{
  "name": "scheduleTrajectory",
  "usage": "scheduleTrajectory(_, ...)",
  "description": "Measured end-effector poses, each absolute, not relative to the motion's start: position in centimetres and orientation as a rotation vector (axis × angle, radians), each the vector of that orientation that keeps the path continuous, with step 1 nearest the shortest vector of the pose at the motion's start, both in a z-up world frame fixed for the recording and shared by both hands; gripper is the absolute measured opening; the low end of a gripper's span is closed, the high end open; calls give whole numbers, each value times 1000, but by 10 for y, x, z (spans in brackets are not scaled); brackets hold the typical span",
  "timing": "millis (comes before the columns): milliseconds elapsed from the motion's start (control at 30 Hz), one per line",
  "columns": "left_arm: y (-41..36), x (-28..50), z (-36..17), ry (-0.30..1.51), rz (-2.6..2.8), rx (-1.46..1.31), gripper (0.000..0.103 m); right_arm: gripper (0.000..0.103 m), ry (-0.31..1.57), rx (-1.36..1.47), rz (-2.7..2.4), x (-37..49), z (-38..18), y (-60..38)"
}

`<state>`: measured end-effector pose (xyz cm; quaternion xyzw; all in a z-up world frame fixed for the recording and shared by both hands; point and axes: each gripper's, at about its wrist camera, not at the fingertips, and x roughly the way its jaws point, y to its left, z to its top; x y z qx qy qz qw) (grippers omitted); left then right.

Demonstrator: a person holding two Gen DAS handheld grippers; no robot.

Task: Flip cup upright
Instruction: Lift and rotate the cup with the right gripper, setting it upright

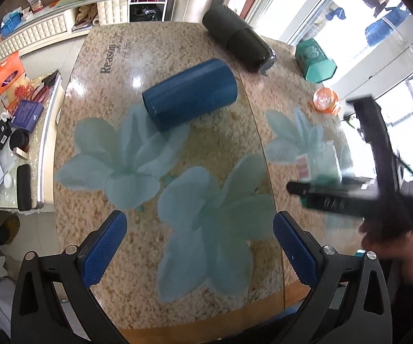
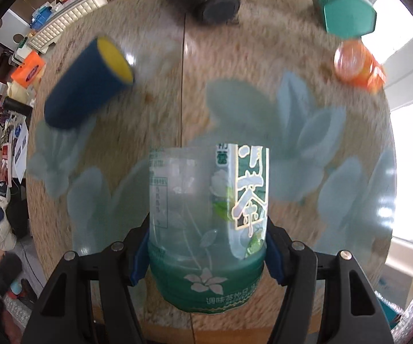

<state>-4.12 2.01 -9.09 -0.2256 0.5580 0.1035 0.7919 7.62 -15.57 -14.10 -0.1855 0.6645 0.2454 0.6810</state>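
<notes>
A blue cup (image 1: 190, 93) lies on its side on the flowered table (image 1: 212, 149); the right wrist view shows it (image 2: 86, 86) at the left with its yellow inside facing the camera. My left gripper (image 1: 200, 250) is open and empty, near the table's front edge, well short of the cup. My right gripper (image 2: 206, 255) is shut on a clear cut-off tea bottle with a green label (image 2: 209, 215), held between its blue pads. In the left wrist view the right gripper (image 1: 349, 197) appears blurred at the right, with the bottle (image 1: 321, 166) faint beside it.
A black tumbler (image 1: 238, 41) lies on its side at the table's back. A green hexagonal box (image 1: 315, 60) and an orange container (image 1: 325, 100) lie at the back right. A cluttered counter (image 1: 14, 132) stands to the left of the table.
</notes>
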Motion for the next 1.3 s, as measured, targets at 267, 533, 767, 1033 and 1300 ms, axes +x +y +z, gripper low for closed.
scheduleTrajectory(267,5,-51,-100,1242,219,-419,103,63,1575,-423,526,51,-176,-169)
scheduleTrajectory(533,8,-58,-102,1253,219,-430,103,72,1573,-455,515,57,-197,-138)
scheduleTrajectory(767,13,-59,-100,1250,225,-440,103,90,1580,-444,515,45,-210,-133)
scheduleTrajectory(1033,16,-59,-100,1253,210,-453,103,91,1531,-392,525,48,-169,-149)
scheduleTrajectory(1300,5,-44,-84,1246,145,-456,103,91,1416,-224,497,58,-98,-191)
